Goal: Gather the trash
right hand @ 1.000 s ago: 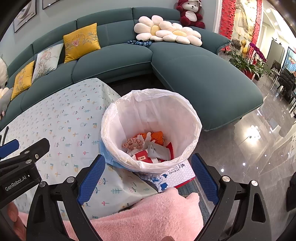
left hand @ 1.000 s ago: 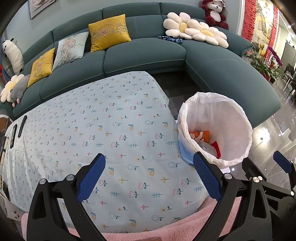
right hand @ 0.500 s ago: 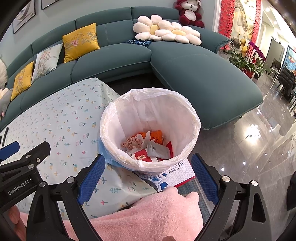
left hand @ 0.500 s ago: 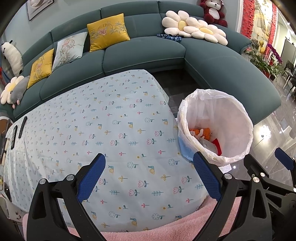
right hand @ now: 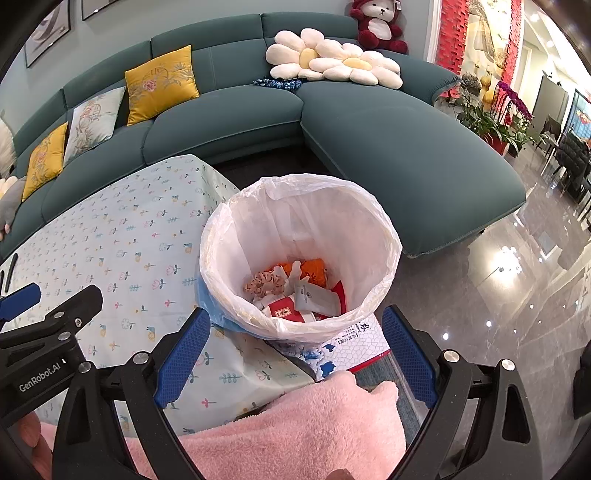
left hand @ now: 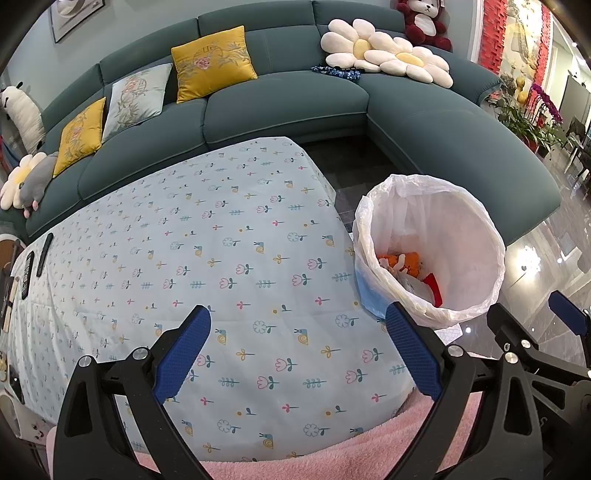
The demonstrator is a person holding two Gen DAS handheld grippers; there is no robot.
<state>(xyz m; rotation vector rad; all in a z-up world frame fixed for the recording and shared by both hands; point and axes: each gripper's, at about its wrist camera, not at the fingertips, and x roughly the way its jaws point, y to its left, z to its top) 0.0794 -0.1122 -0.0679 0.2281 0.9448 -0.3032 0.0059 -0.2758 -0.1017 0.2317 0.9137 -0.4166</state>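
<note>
The right gripper (right hand: 295, 354) stands wide open with nothing between its blue pads (right hand: 183, 354), and the trash bin (right hand: 384, 236) sits straight ahead of it, its near rim just beyond the fingertips. The bin is lined with a white plastic bag, and the collected trash (right hand: 295, 290) lies at the bottom: orange wrappers, a red-and-white packet, a grey sachet and a pale crumpled piece. A printed box (right hand: 354, 343) with blue and white patterning shows under the bin's near edge. Below the gripper lies a pink fluffy fabric (right hand: 295, 432).

The left gripper (left hand: 299, 350) is also spread wide and empty, hanging over the table's flowered cloth (left hand: 221, 258). From this view the bin (left hand: 480, 221) stands off the table's right side, ahead and to the right of the right-hand fingertip, touching or nearly touching the cloth's edge. A few dark remote-like objects (left hand: 44, 254) rest at the table's far left edge.

Beyond the table curves a teal sofa (left hand: 280, 107) with yellow cushions (left hand: 212, 62), flower-shaped pillows (left hand: 388, 59) and a red stuffed bear (left hand: 424, 22). To the right is a glossy dark floor (right hand: 517, 295).
</note>
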